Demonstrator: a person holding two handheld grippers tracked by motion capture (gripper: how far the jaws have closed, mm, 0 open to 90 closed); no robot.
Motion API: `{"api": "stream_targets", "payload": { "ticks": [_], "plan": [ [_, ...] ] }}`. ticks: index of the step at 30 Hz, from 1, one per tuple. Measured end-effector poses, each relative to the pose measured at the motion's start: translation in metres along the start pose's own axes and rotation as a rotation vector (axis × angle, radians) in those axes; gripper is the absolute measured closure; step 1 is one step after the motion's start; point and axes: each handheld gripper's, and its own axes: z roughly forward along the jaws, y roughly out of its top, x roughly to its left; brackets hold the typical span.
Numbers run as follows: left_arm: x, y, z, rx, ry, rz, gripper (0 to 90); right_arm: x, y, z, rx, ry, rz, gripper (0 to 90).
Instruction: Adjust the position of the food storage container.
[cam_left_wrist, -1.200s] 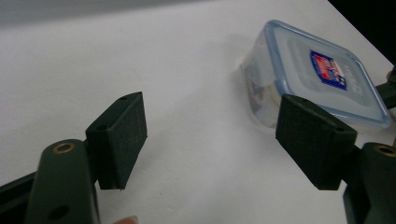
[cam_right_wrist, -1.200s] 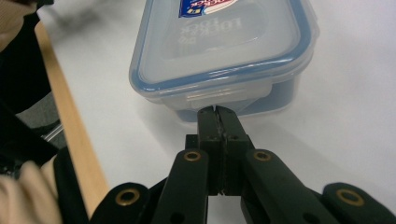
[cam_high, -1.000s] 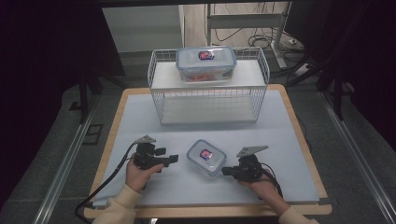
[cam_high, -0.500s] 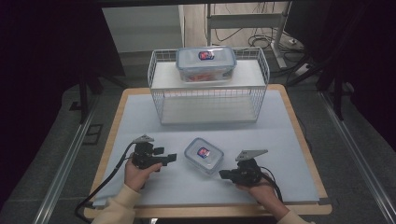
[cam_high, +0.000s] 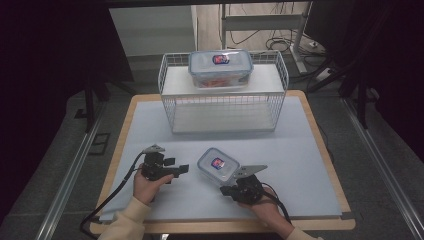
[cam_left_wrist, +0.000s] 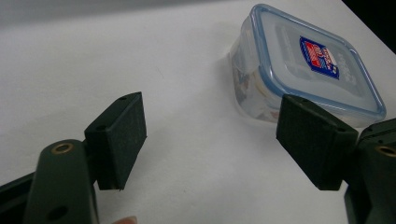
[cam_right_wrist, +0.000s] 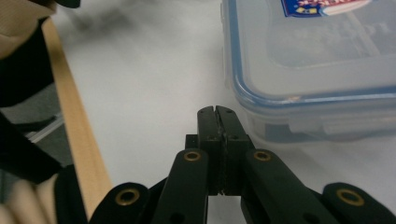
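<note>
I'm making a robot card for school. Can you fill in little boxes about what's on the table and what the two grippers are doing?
table: blue mat
near box: small lidded box on the mat, between the grippers
far box: bigger lidded box on top of the wire rack
left gripper: open, empty, beside the small box
right gripper: shut, empty, close to the small box

Right gripper (cam_right_wrist: 218, 112): jaws pressed together, nothing between them, tips low over the white counter (cam_right_wrist: 154, 79) just beside the near wall of a clear food container (cam_right_wrist: 322, 70). The container carries a blue-rimmed lid with a red-and-blue label (cam_right_wrist: 327, 5). The counter's wooden edge (cam_right_wrist: 77, 126) runs along the left.
</note>
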Motion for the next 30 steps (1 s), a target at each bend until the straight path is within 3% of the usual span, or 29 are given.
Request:
{"api": "stream_targets", "payload": {
  "ticks": [9,21,30],
  "plan": [
    [0.000,0.000,0.000,-0.002,-0.012,-0.003,23.8,-0.006,0.001,0.001,0.002,-0.043,0.009,89.3],
    [0.000,0.000,0.000,-0.014,-0.009,-0.003,24.0,-0.037,0.002,-0.014,-0.026,-0.110,0.092,89.3],
    [-0.001,0.000,0.001,-0.015,-0.009,-0.005,24.0,-0.043,0.001,-0.015,-0.030,-0.116,0.103,89.3]
  ]
}}
